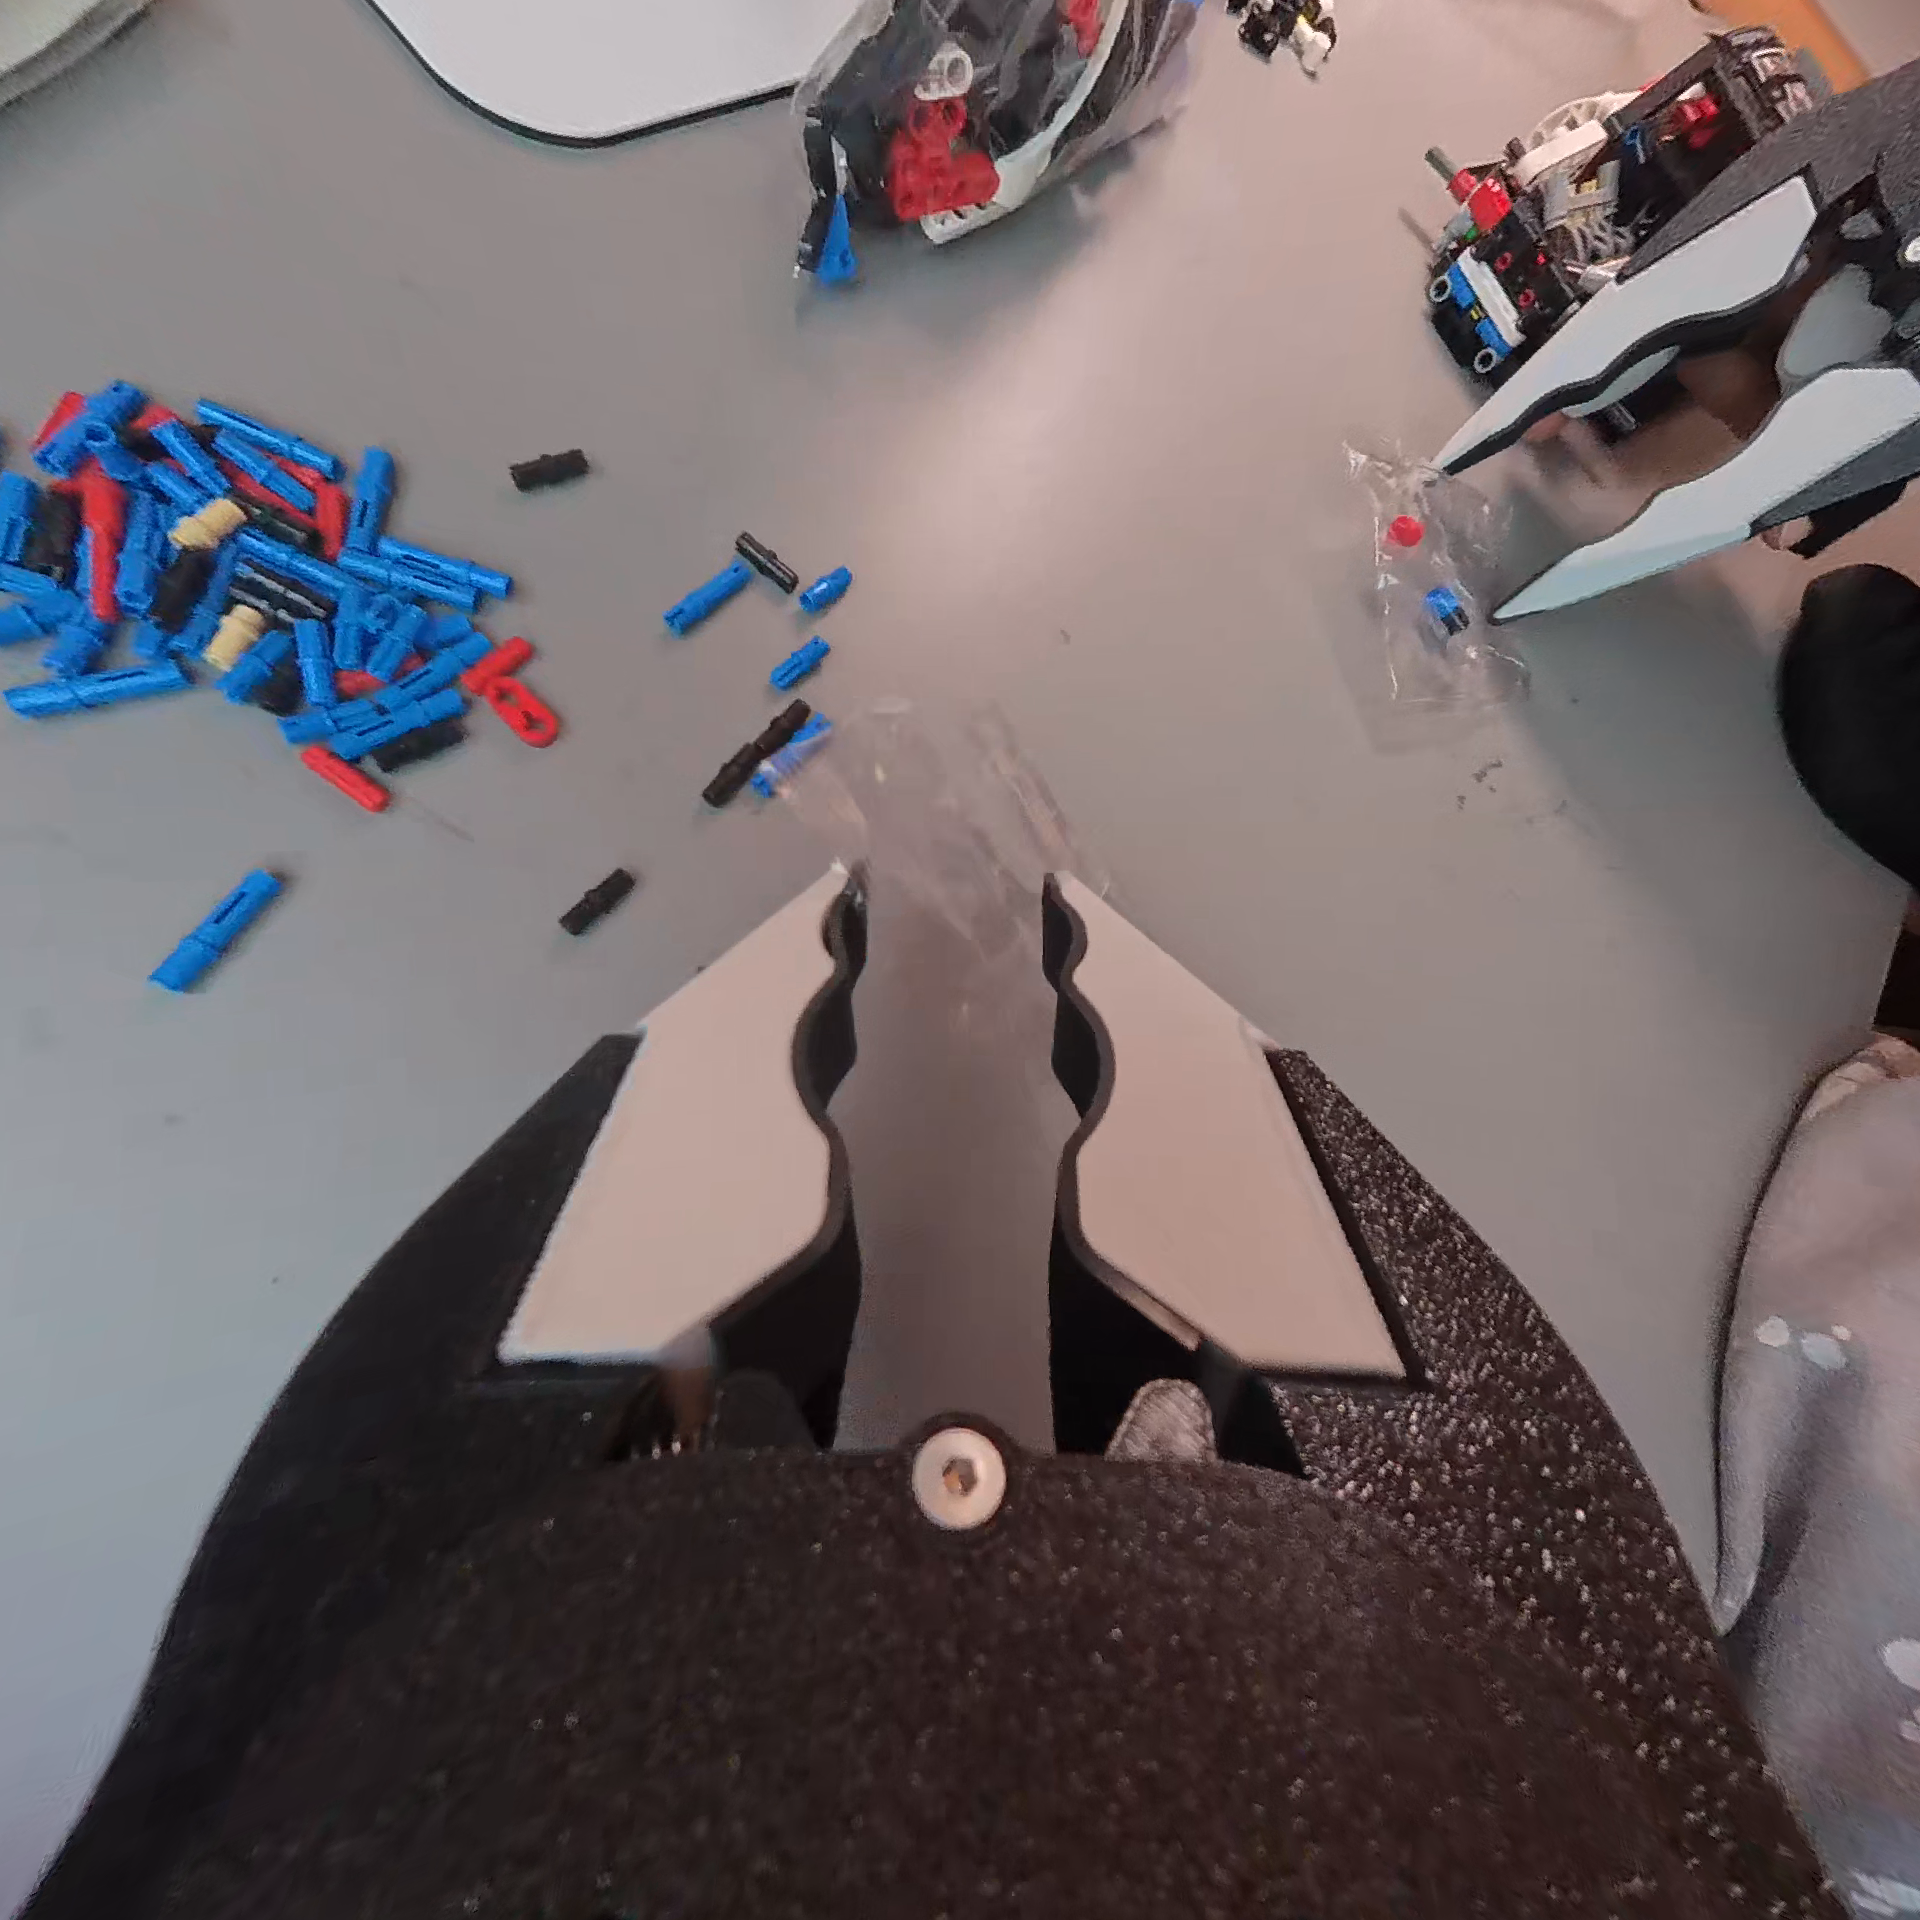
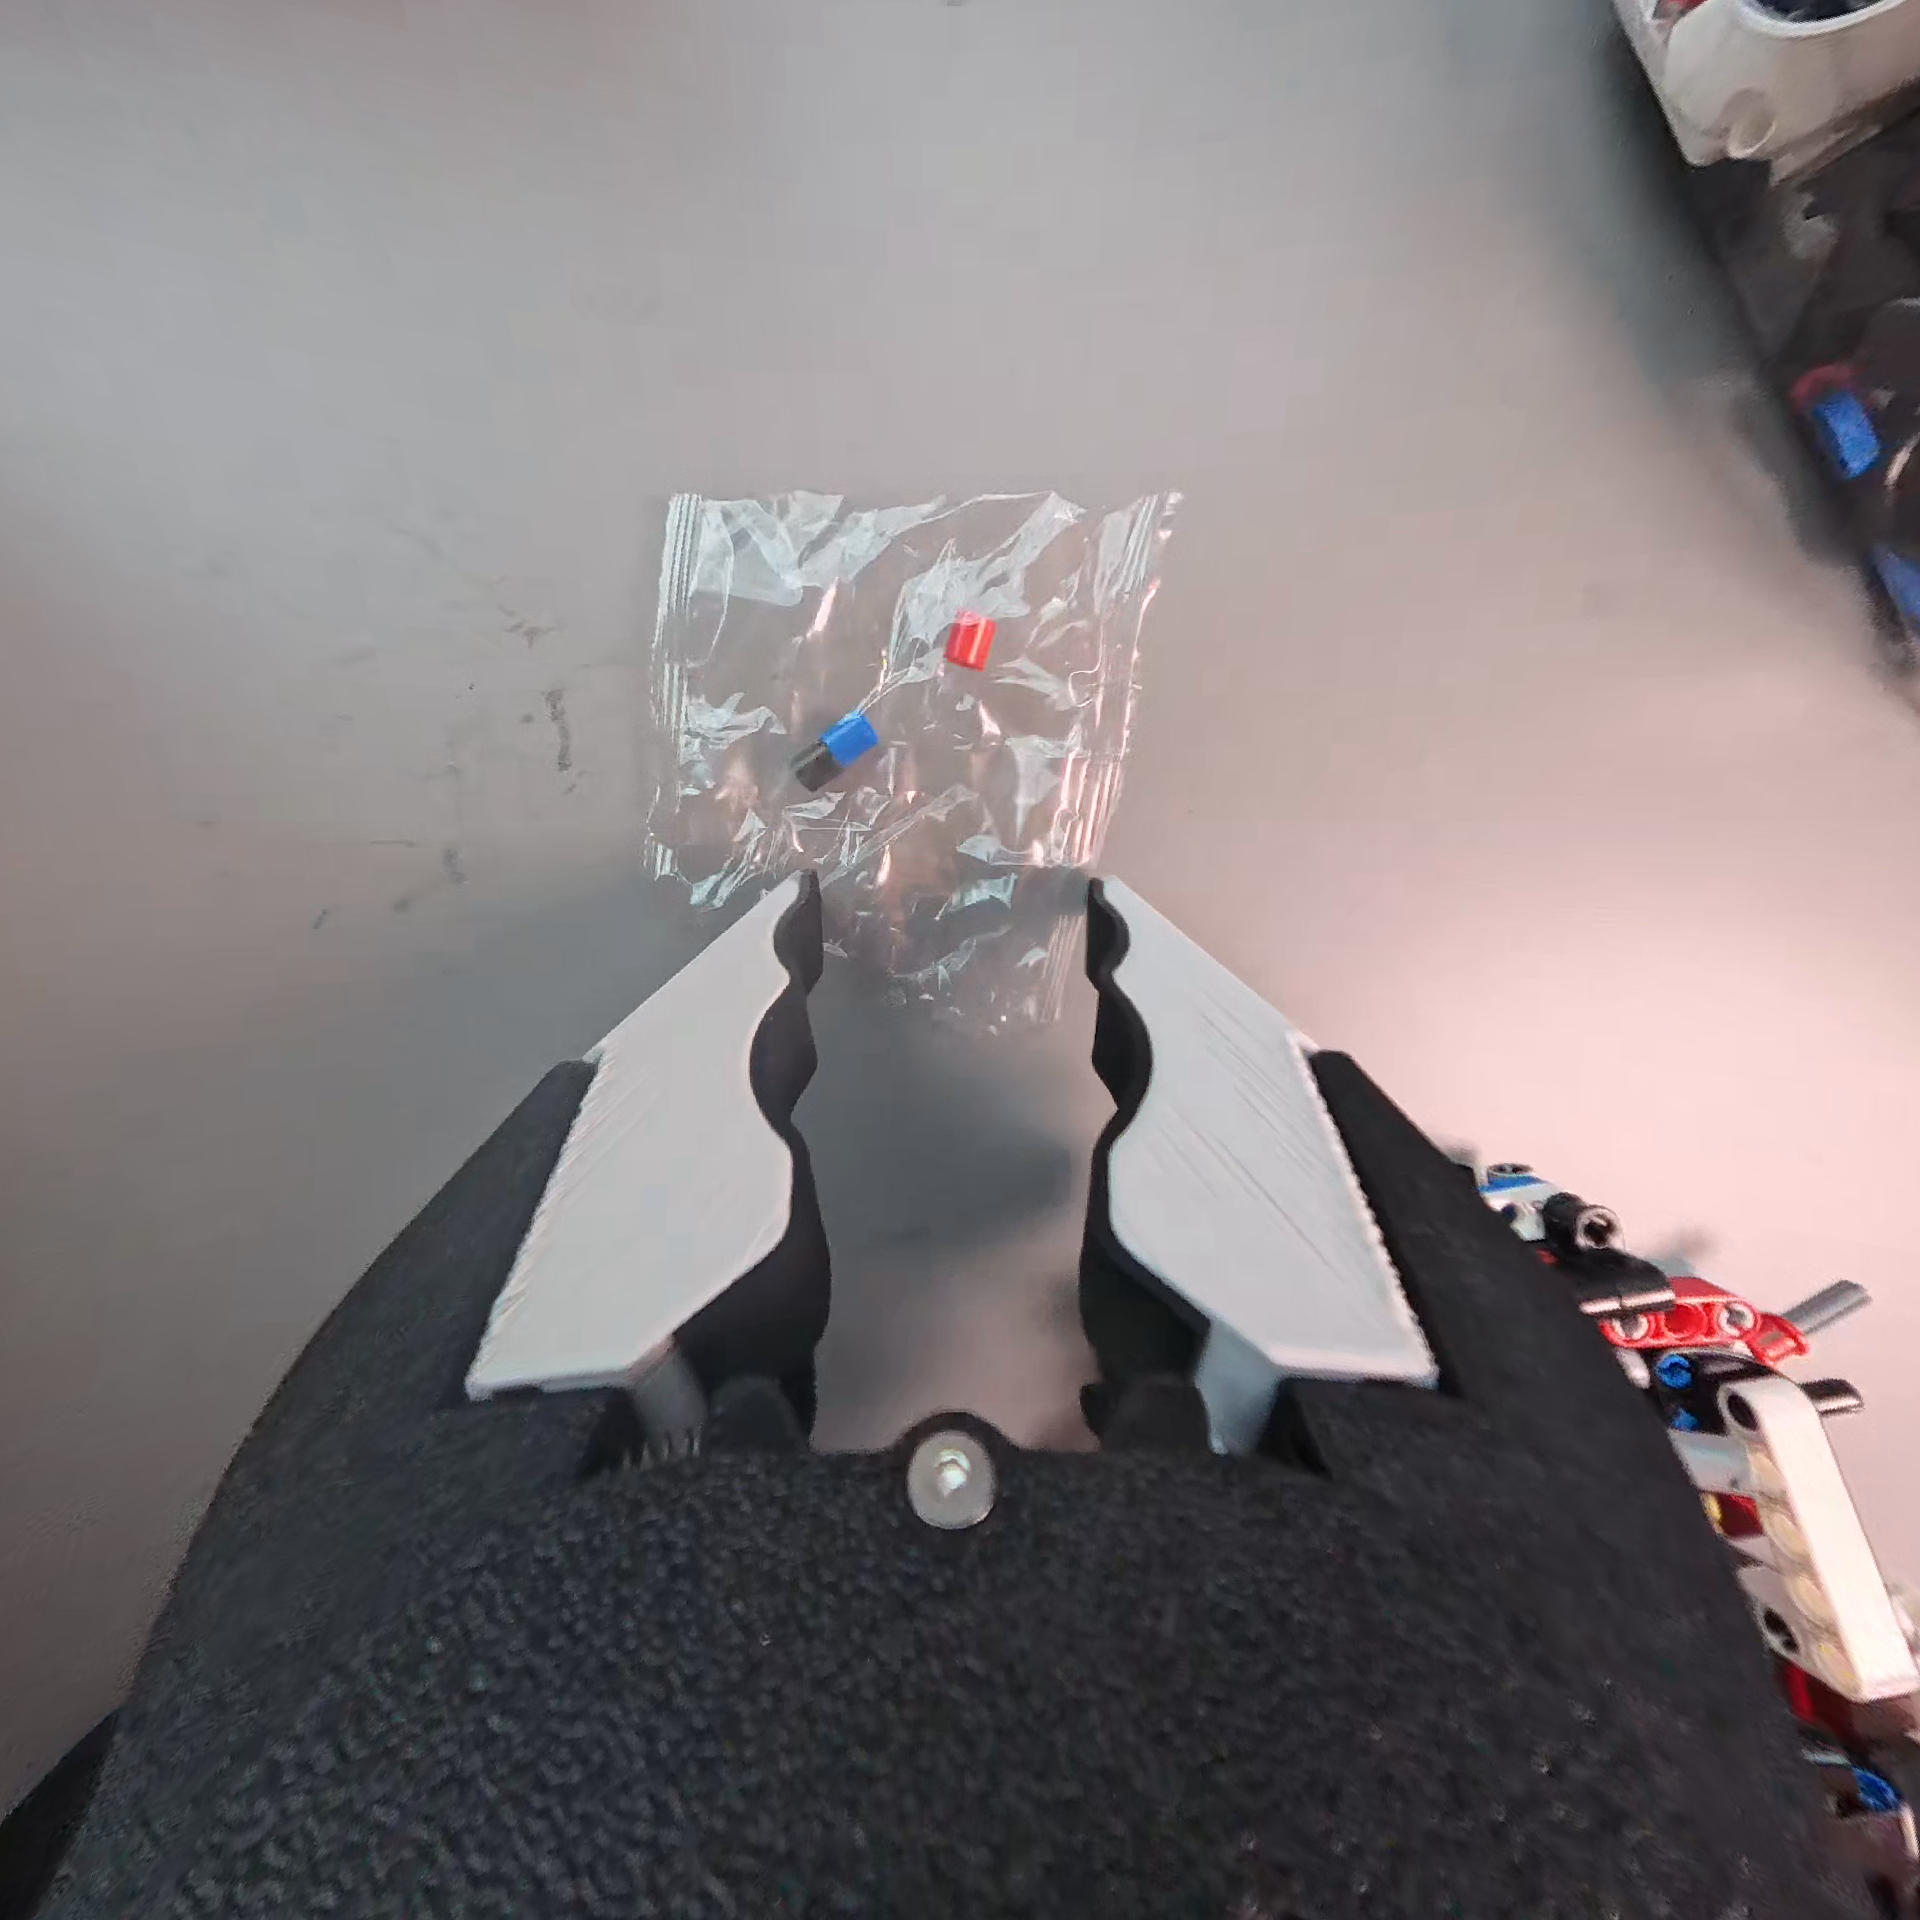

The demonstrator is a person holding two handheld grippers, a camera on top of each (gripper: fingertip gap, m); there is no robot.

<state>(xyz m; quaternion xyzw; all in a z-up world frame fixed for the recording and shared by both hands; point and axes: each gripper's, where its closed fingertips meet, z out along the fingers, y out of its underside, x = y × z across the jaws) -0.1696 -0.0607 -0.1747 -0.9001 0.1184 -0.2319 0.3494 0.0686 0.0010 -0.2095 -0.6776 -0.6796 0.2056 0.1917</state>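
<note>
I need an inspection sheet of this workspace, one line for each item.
Surface: grey table, some dark scuff marks.
Job's things: clear bag lying flat, holding a red piece and a blue-black piece; second clear bag, blurred.
Clutter: pile of pins, stray pins, bag of parts, brick model.
Grippers: left hand-held gripper open at the second bag; right hand-held gripper open over the first bag's near edge.
Cables: nothing seen.
Surroundings: white board at the far edge.
</note>
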